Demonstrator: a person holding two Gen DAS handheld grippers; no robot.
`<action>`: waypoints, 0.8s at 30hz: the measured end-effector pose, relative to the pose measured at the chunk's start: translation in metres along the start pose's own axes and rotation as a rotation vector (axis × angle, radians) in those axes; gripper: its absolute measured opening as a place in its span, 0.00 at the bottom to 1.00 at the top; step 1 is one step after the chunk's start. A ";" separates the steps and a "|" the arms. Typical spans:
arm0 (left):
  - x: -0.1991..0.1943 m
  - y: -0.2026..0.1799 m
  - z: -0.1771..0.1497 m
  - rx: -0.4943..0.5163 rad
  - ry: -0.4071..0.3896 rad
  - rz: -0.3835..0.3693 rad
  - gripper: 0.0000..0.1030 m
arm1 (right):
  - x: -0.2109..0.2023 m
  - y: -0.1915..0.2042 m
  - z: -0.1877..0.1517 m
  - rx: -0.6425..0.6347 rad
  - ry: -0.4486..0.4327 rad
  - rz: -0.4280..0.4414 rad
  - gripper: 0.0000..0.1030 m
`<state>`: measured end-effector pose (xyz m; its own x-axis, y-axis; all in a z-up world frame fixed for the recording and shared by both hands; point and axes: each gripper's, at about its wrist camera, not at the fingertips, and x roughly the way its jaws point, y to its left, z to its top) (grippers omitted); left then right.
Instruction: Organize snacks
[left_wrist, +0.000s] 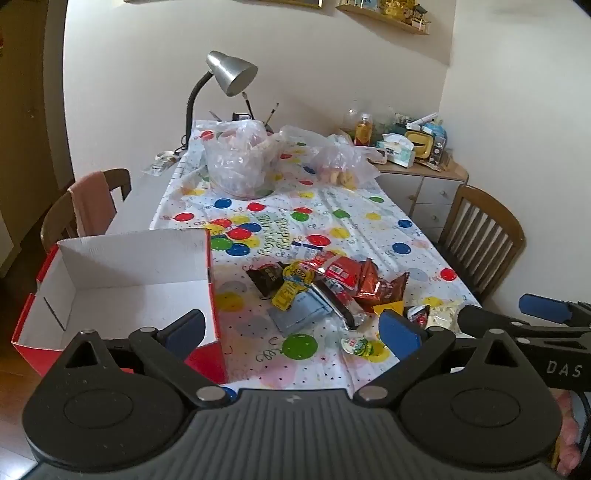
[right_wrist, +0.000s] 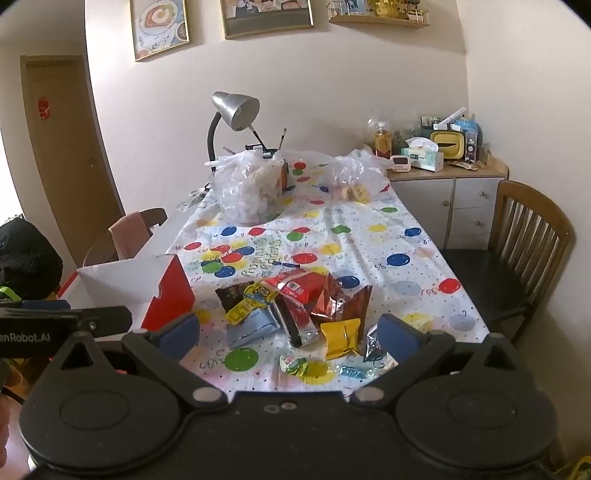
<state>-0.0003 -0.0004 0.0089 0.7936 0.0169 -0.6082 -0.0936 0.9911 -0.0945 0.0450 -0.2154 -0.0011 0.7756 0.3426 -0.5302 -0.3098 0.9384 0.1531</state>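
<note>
Starting from the snack pile: it lies loose on the balloon-print tablecloth, near the front edge of the table, with nothing sorted yet. You can pick out a red wrapper, a brown foil bag, a yellow packet, a pale blue pouch and a small green-lidded cup; labels are too small to read.

At 9 o'clock of the pile stands the red cardboard box, white inside and empty, its open top facing up. Judgement: it is set just beside the pile so each snack needs only a short carry.

Your left gripper hangs above the box's near corner, jaws spread wide with nothing between them. Your right gripper hovers over the near edge of the pile, jaws likewise wide apart and empty. Both tilt downward, likely ready for a first pick.

Further out, at 12 o'clock, two clear plastic bags sit by the desk lamp; their contents are hard to make out. The box's far side is cut off in the right view.
</note>
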 end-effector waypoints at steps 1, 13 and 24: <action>-0.001 0.001 0.000 -0.001 0.001 0.000 0.98 | 0.000 0.000 0.000 -0.003 -0.003 0.001 1.00; 0.001 0.006 -0.001 -0.016 0.007 -0.025 0.98 | 0.000 0.008 0.003 -0.029 -0.007 0.005 1.00; 0.002 0.005 -0.007 -0.021 0.032 -0.023 0.98 | 0.000 0.008 0.002 -0.026 0.013 0.015 1.00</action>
<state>-0.0028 0.0035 0.0017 0.7758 -0.0100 -0.6309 -0.0888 0.9882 -0.1249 0.0436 -0.2083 0.0018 0.7636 0.3556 -0.5390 -0.3356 0.9317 0.1392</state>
